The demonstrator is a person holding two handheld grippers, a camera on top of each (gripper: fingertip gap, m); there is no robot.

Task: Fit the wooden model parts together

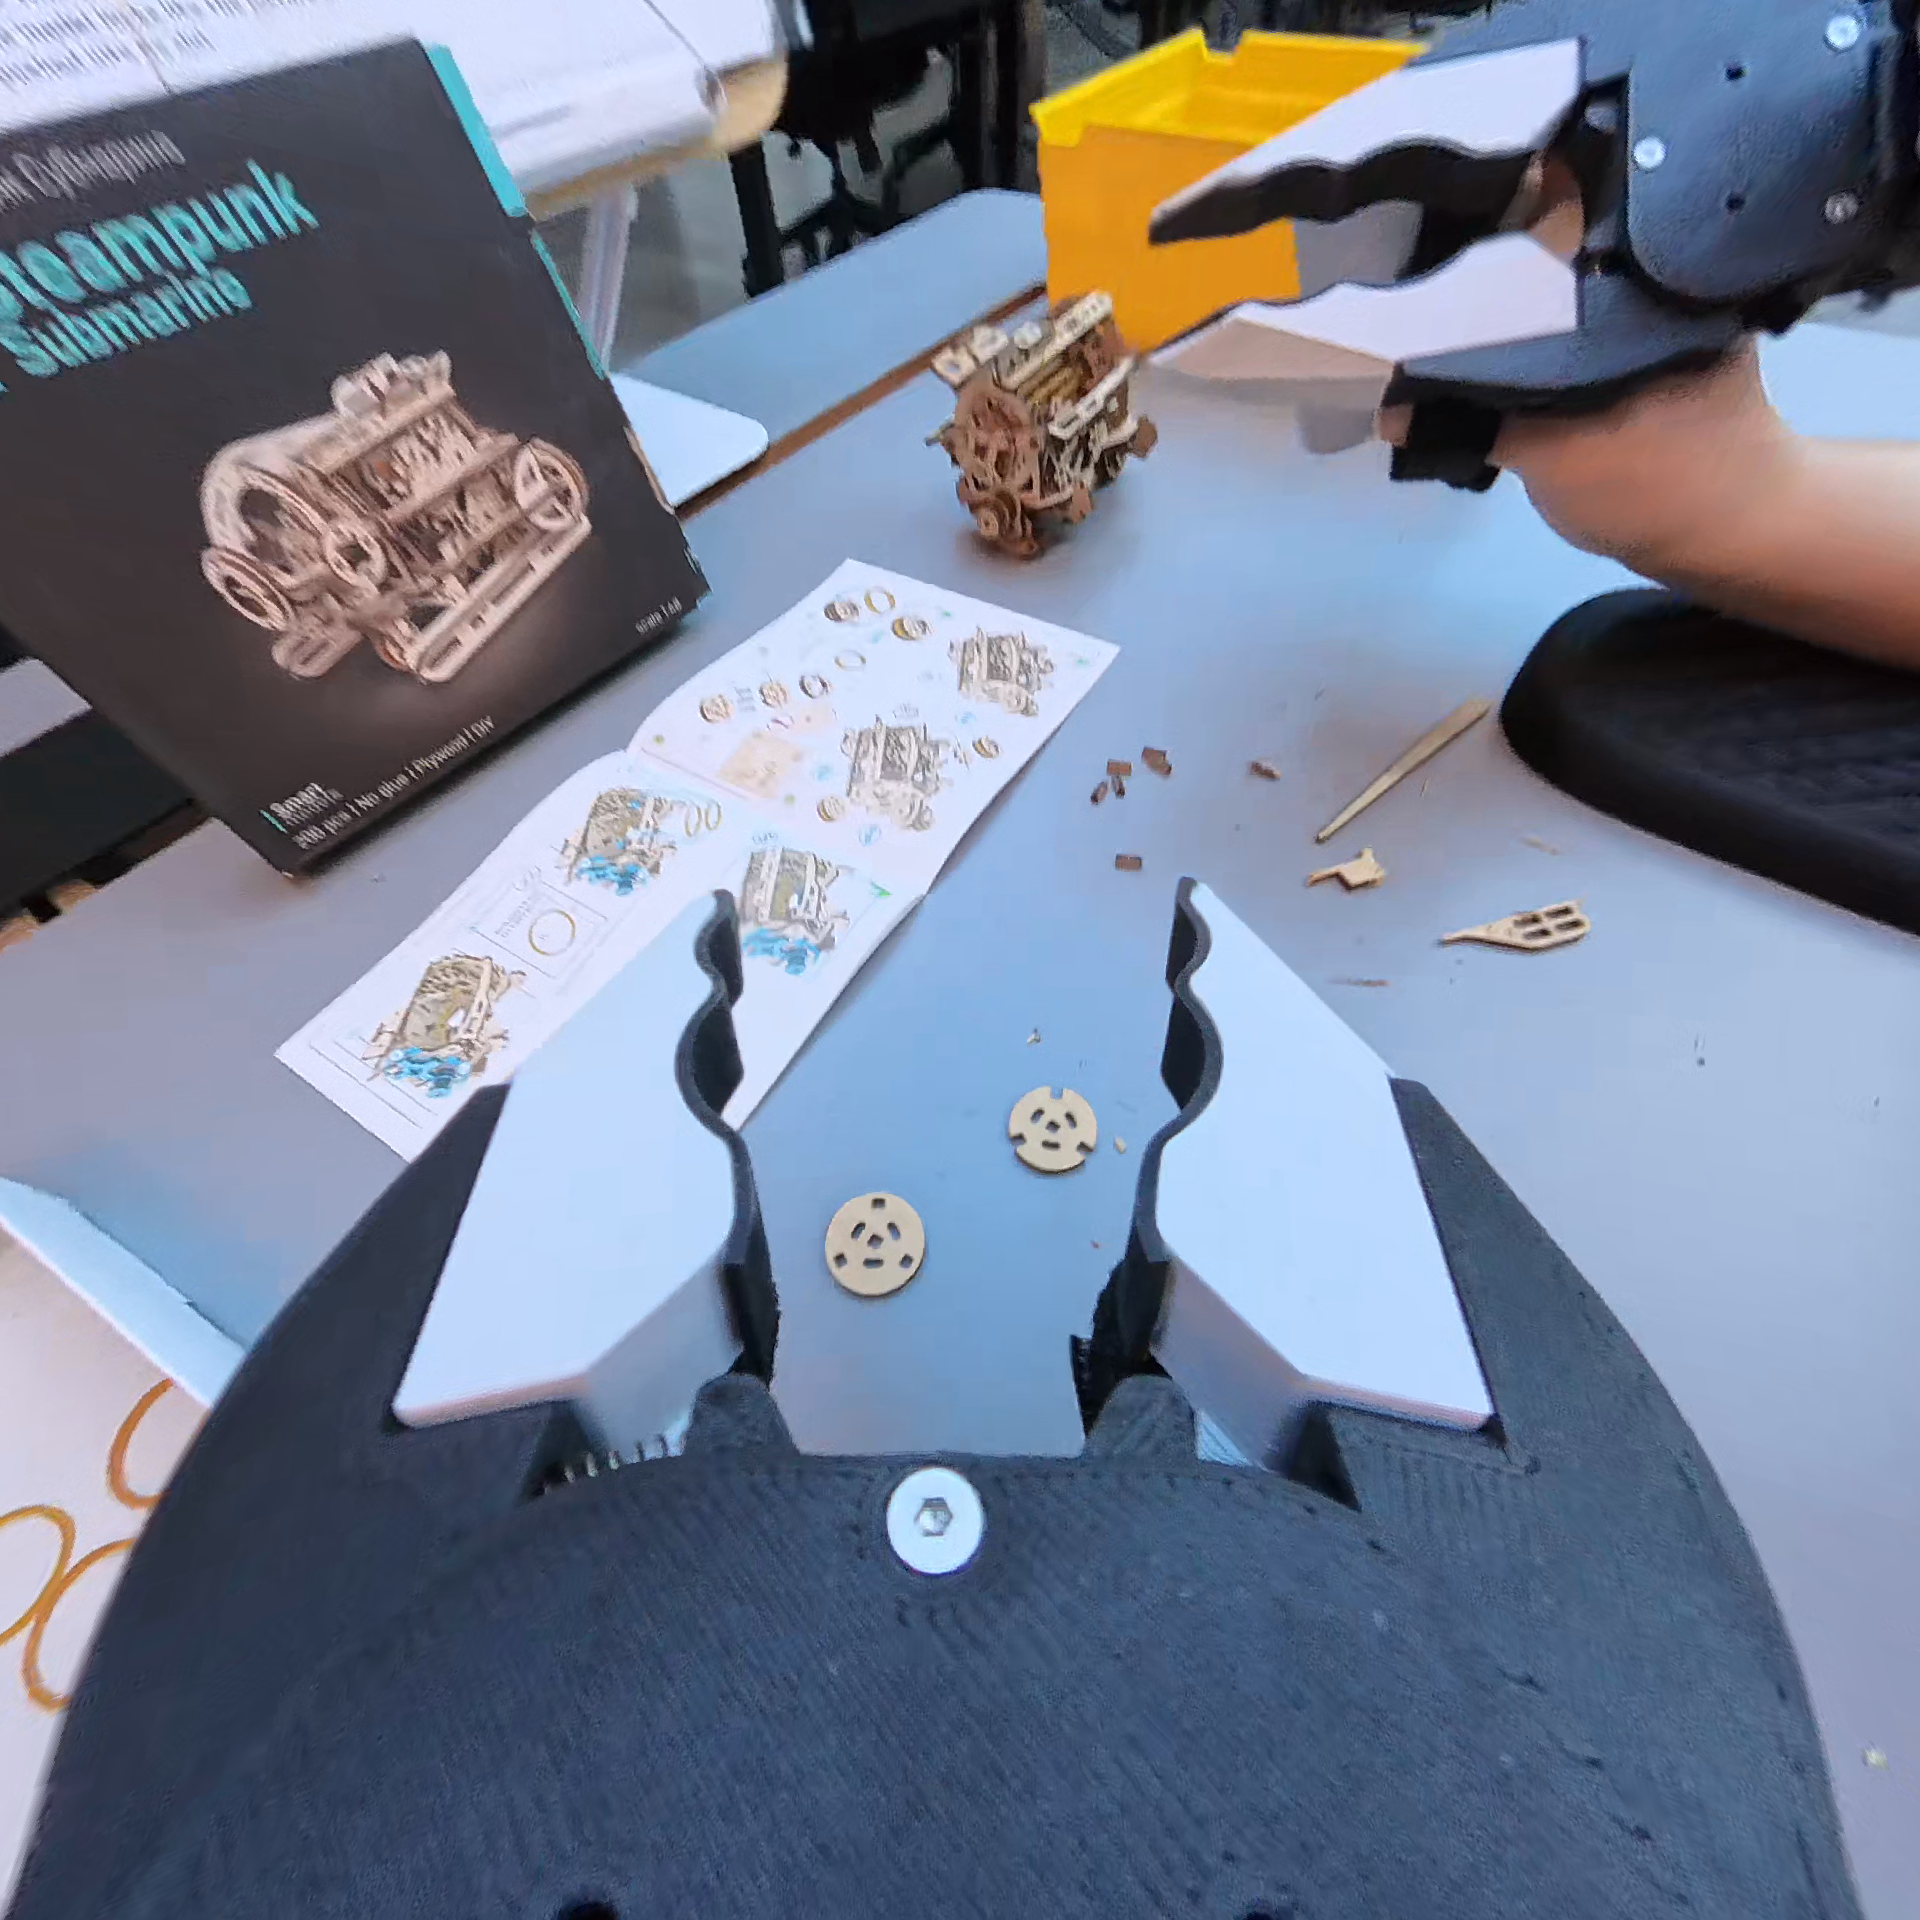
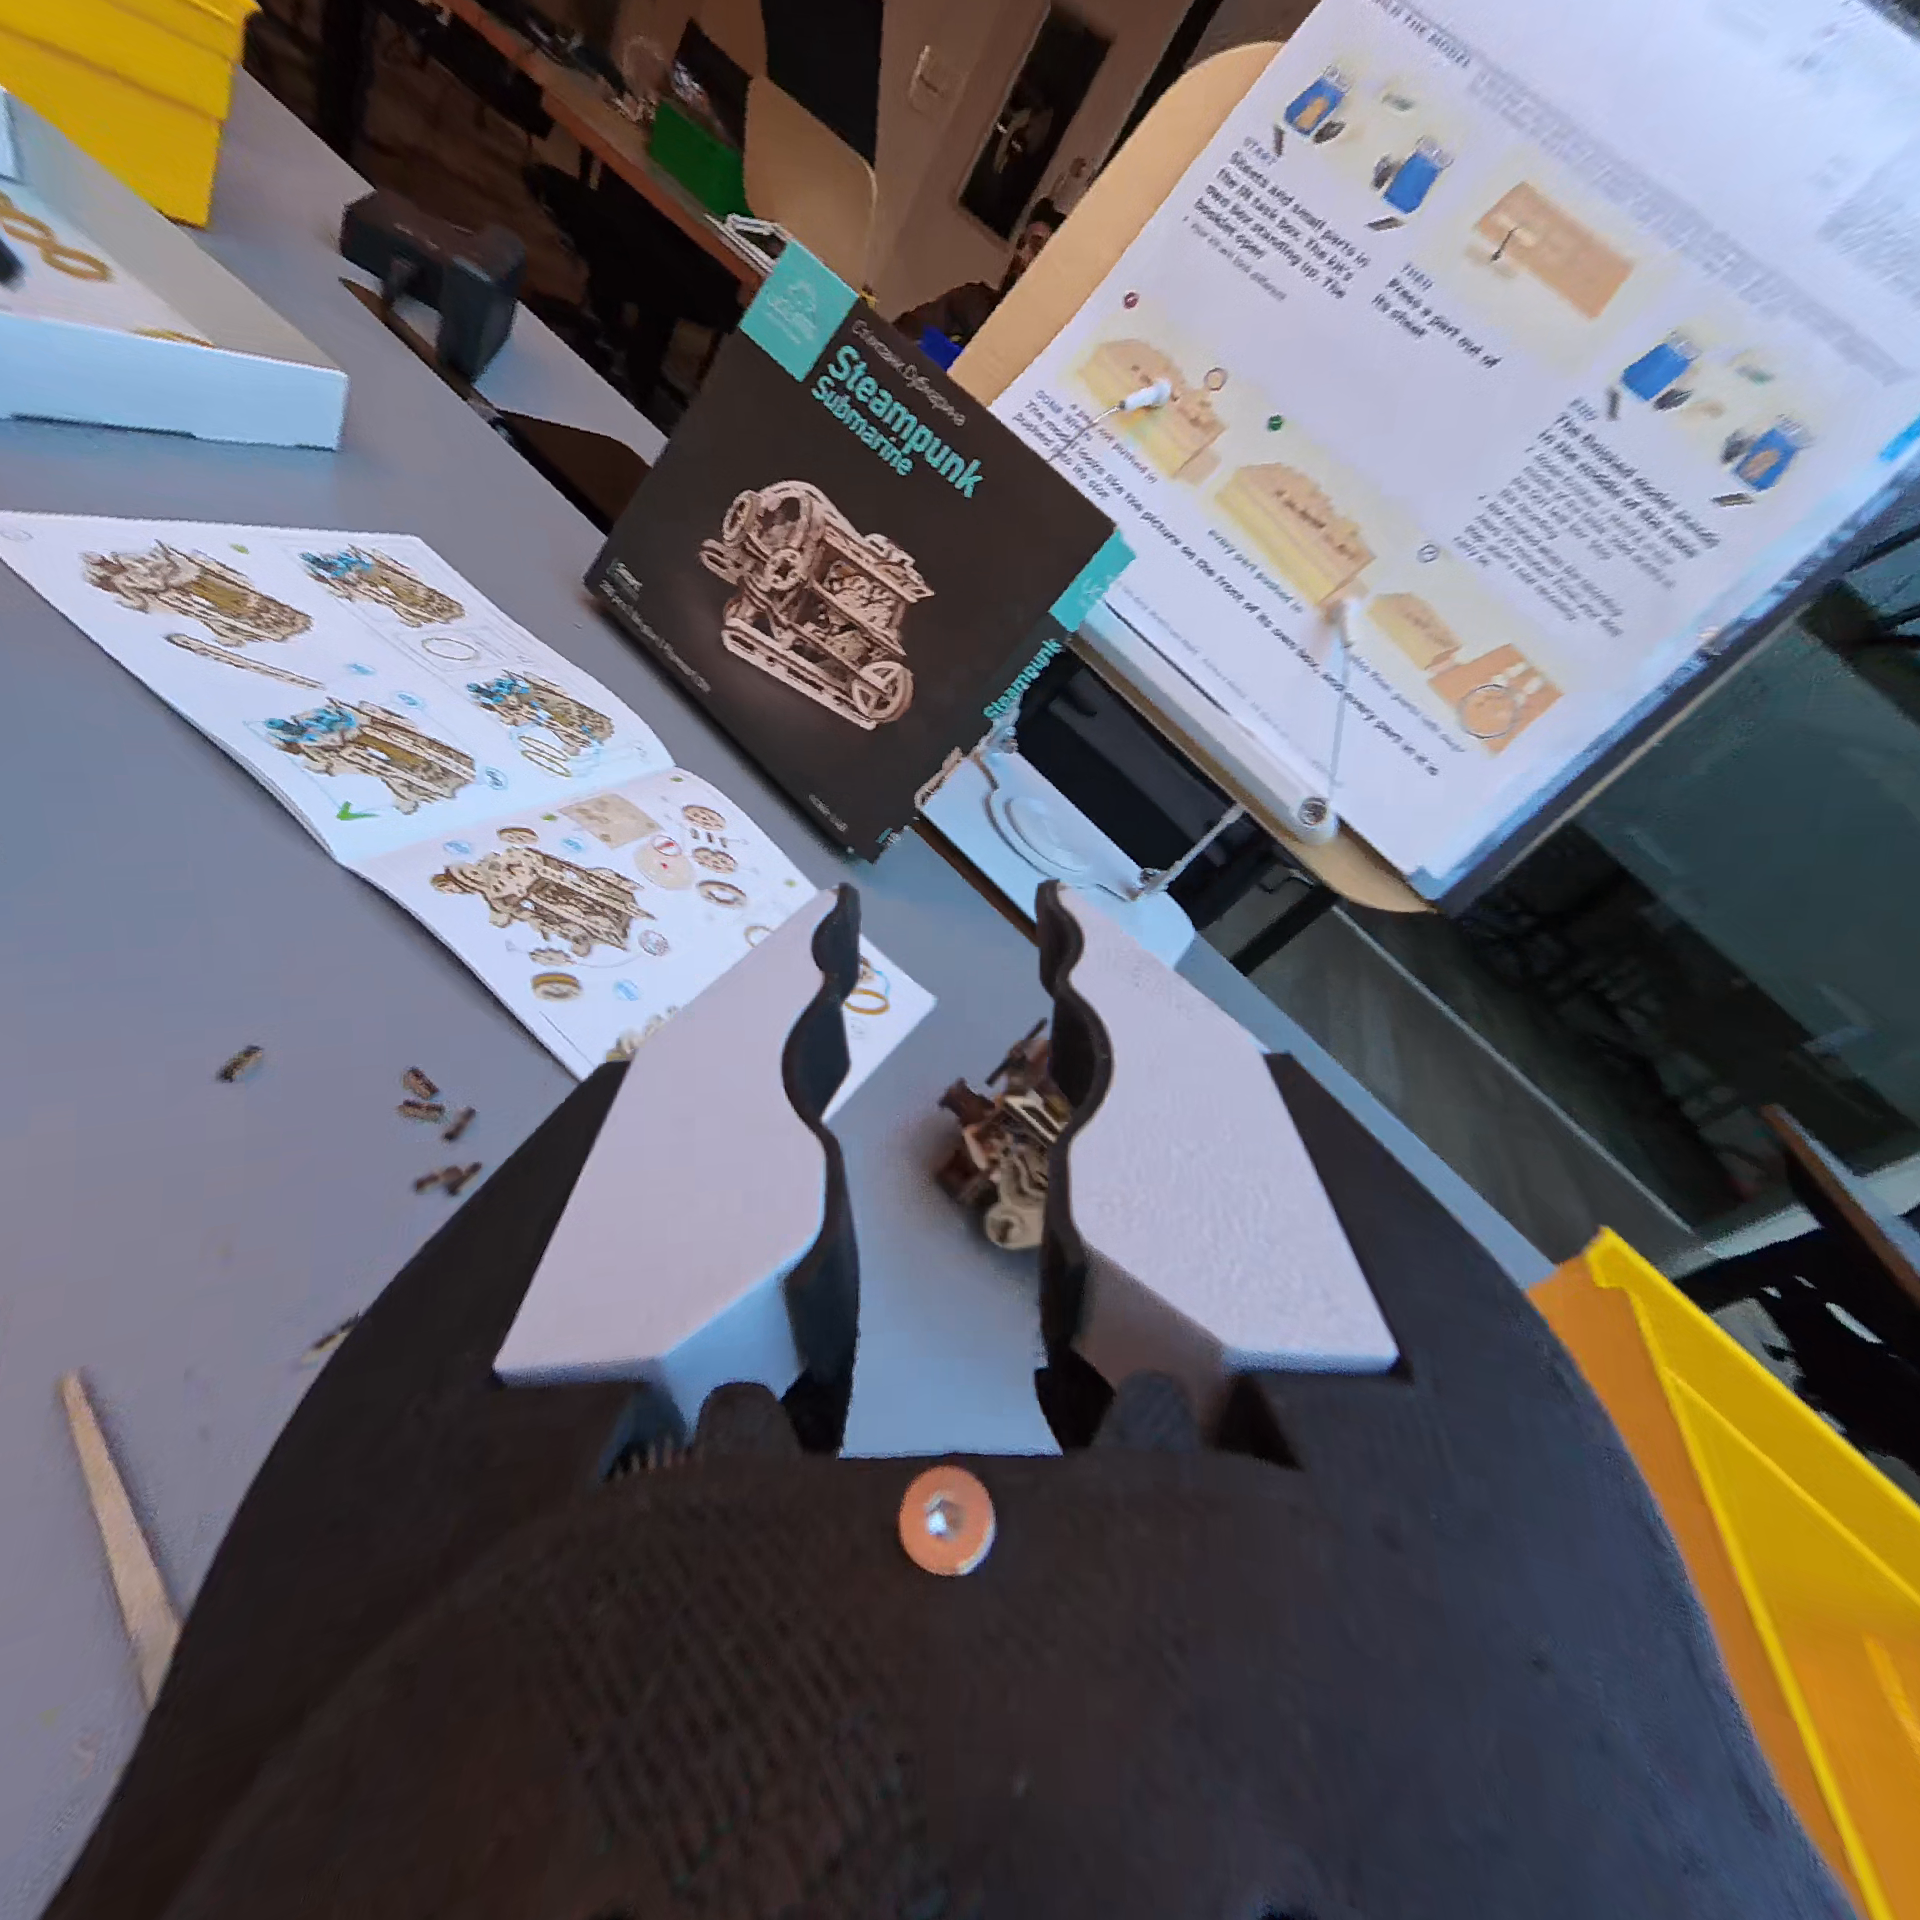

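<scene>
Left gripper (image 1: 956, 914) fingers wide, empty; right gripper (image 2: 948, 899) fingers narrower, half-hiding wooden model (image 2: 997, 1153), contact seemingly none.

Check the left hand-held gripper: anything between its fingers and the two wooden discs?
Nothing visible. The left hand-held gripper is open above the table, and both wooden discs lie flat on bare surface between its fingers, with only tiny crumbs nearby.

the right gripper (image 2: 948, 914) hangs over the grey table (image 2: 156, 1247), jaws apart and empty. the half-built wooden model (image 2: 1003, 1153) sits below, partly behind one finger. an open instruction booklet (image 2: 343, 675) lies flat to the left, and the kit box (image 2: 852, 582) leans at the table's far edge.
</scene>
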